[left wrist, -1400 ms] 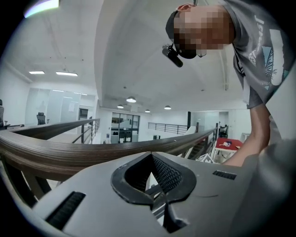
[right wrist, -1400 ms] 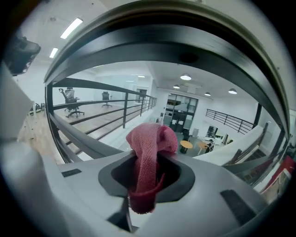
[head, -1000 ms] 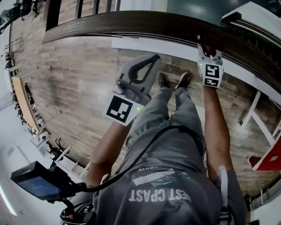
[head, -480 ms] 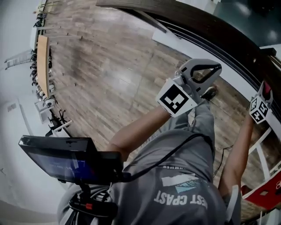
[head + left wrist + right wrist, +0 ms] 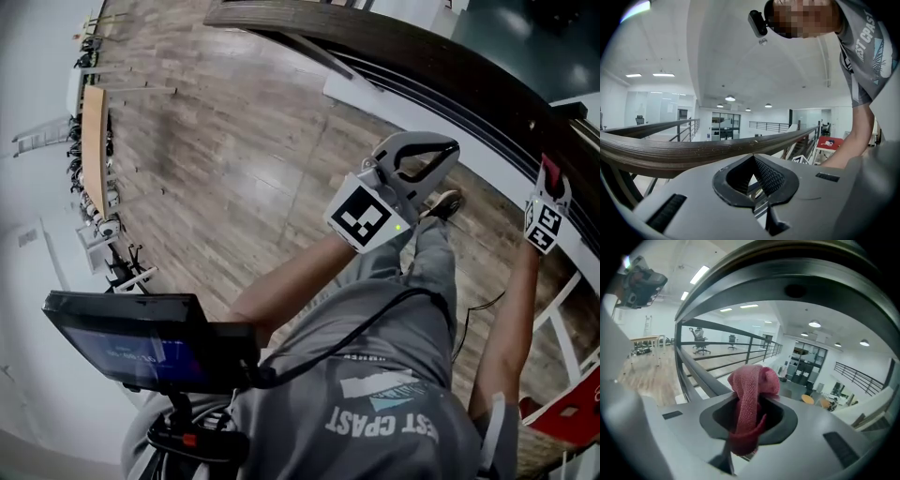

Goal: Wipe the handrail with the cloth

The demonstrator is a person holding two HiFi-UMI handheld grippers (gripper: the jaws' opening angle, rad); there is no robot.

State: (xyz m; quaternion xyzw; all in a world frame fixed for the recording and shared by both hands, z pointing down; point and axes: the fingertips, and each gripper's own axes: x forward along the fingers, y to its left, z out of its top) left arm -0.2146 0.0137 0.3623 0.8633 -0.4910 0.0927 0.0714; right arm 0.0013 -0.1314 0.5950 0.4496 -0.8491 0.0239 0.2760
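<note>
The red cloth [image 5: 749, 394] is bunched up and pinched tight between the right gripper's [image 5: 746, 427] jaws, with a folded lump of it poking out past the tips. It's right up under the dark wooden handrail [image 5: 422, 56]. From the head view the cloth [image 5: 549, 169] looks pressed against the rail's near edge, but I honestly can't tell if it's actually touching.

The left gripper [image 5: 441, 155] hangs well off the handrail on the person's side, out over the wood floor [image 5: 234, 169]. Its jaws are closed on each other with nothing between them. In its own view the handrail [image 5: 670, 150] runs across just beyond the tips, not touching.

Compared with half a second ago, the right gripper has slid a little way along the handrail, up and to the left in the head view, and more of the cloth shows above its marker cube [image 5: 544, 223]. The left gripper has barely shifted and stays closed. The view had already swung round from a second ago.

Writing: the grey shirt [image 5: 375, 403] has upside-down print that looks like "EST COAST", with the first letter cut off. A dark screen [image 5: 131, 347] sits on the side away from the handrail, too blurry to read.
</note>
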